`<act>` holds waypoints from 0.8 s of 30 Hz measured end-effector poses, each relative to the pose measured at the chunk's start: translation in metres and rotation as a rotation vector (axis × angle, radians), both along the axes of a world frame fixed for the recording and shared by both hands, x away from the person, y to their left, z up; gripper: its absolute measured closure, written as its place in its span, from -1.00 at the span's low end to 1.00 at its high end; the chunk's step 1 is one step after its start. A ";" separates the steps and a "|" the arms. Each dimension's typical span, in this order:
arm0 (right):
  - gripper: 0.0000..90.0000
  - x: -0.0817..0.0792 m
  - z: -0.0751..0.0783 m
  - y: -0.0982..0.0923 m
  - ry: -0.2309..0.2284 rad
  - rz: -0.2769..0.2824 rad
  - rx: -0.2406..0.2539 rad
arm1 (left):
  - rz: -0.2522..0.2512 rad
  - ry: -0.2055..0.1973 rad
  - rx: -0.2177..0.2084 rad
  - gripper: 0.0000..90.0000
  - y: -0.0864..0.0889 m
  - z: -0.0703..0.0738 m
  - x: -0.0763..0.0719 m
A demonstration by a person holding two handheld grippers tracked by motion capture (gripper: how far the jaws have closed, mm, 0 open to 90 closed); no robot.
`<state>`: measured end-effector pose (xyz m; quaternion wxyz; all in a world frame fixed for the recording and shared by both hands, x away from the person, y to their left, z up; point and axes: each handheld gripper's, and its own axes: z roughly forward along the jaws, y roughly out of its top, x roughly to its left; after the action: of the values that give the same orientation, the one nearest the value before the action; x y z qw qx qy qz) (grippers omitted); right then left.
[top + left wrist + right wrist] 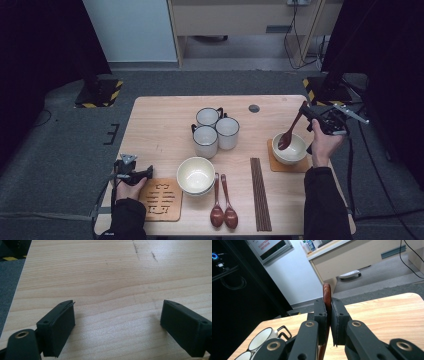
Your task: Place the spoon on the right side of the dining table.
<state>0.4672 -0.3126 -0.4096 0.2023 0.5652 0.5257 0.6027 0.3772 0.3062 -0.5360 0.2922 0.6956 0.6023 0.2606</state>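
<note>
Soft, even overhead light falls on the desk [160,120], leaving faint shadows. The high view is slightly blurry, its side edges nearly black.

Counter [160,120] showing pale wood grain w/ dark scuffs. Spoon [287,137] in black right gripper [306,111] looking red-brown, bowl [295,152] cream on tan mat [276,165]. Mugs [220,131] showing white w/ black rims. Chopsticks [260,192] dark brown.
</note>
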 end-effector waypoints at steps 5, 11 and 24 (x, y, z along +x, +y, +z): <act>0.87 0.001 -0.005 -0.005 0.014 -0.020 0.000 | -0.001 0.000 0.000 -0.75 0.000 0.000 0.000; 0.87 0.002 -0.015 -0.007 0.036 -0.026 -0.010 | -0.001 0.000 -0.001 -0.75 0.000 0.000 0.000; 0.86 0.003 -0.029 -0.003 0.086 -0.019 -0.061 | -0.001 0.001 -0.001 -0.75 0.000 0.000 0.000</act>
<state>0.4701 -0.3160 -0.4386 0.2023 0.5889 0.5466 0.5598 0.3772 0.3063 -0.5360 0.2925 0.6960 0.6020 0.2599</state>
